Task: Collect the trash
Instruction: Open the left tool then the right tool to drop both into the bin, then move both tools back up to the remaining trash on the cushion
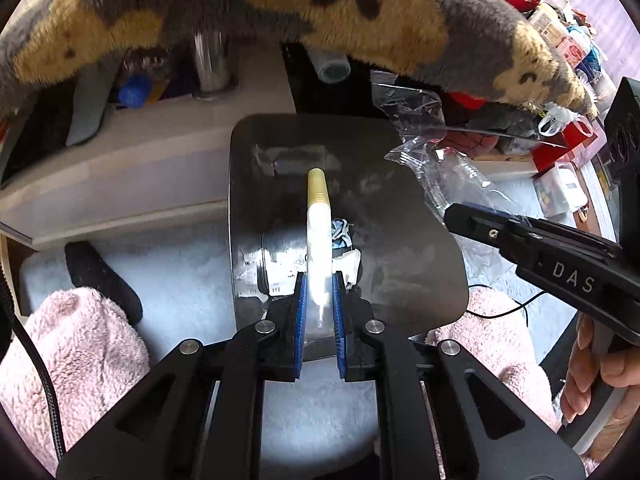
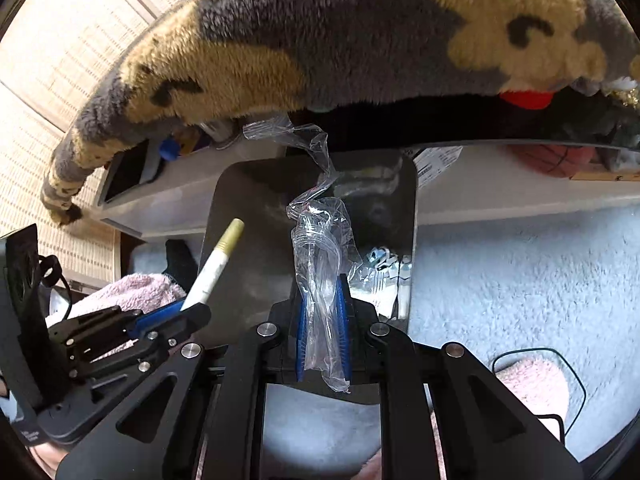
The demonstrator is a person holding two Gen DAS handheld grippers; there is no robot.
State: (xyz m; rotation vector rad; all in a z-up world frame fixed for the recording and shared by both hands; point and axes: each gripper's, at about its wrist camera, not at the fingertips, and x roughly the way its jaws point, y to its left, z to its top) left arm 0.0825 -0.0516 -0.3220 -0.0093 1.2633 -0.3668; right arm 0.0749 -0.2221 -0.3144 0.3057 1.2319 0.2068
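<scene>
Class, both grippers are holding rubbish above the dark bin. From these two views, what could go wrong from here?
1. The left gripper pinches the white gold-tipped tube only near its lower end, so the tube may pivot or slip out.
2. The clear plastic wrapper in the right gripper is limp and trails upward; on release it might cling to the pads or drift past the bin.
3. The two grippers sit close together and could bump.

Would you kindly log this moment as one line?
left gripper: shut on white tube | right gripper: shut on clear wrapper | both over bin
</scene>
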